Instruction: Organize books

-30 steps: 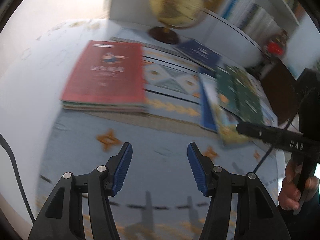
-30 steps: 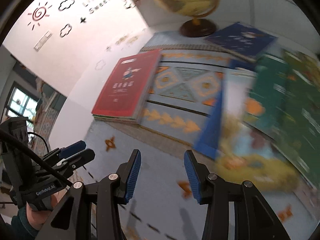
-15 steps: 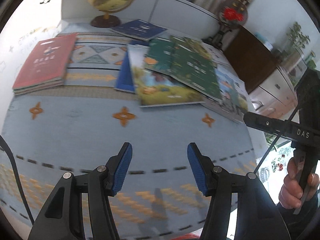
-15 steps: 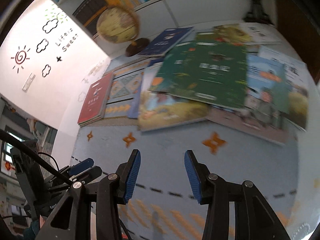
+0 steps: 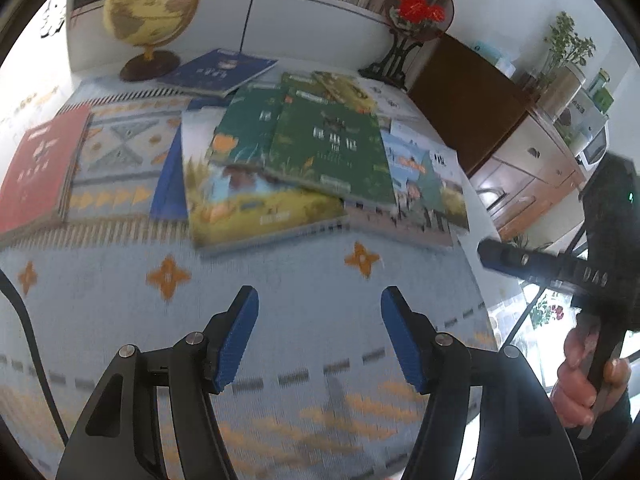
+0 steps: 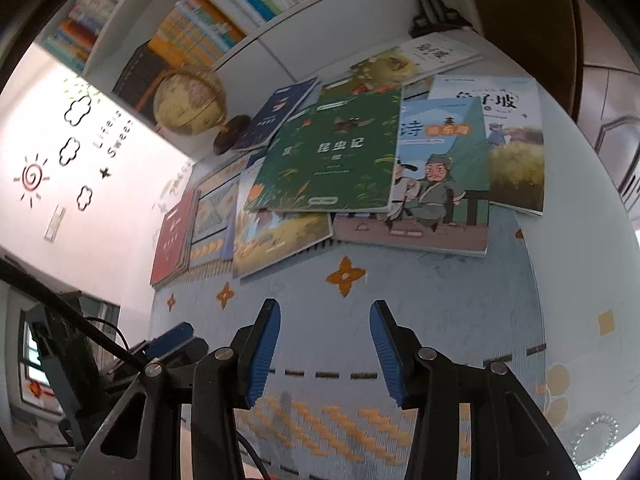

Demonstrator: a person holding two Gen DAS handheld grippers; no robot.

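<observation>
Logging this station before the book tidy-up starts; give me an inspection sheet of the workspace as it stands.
Surface: blue patterned tablecloth, bare near the grippers.
Job's things: green book on top of an overlapping pile; red book apart, on a small stack at the left; navy book beside the globe.
Clutter: globe; red flower ornament.
Grippers: left gripper and right gripper open, holding nothing.
Cables: black cable at the left edge.
Surroundings: bookshelf, wooden cabinet, potted plant.

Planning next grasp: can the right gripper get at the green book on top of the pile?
Probably yes. The green book lies topmost, nothing on it, and the right gripper is open with only bare tablecloth between.
</observation>
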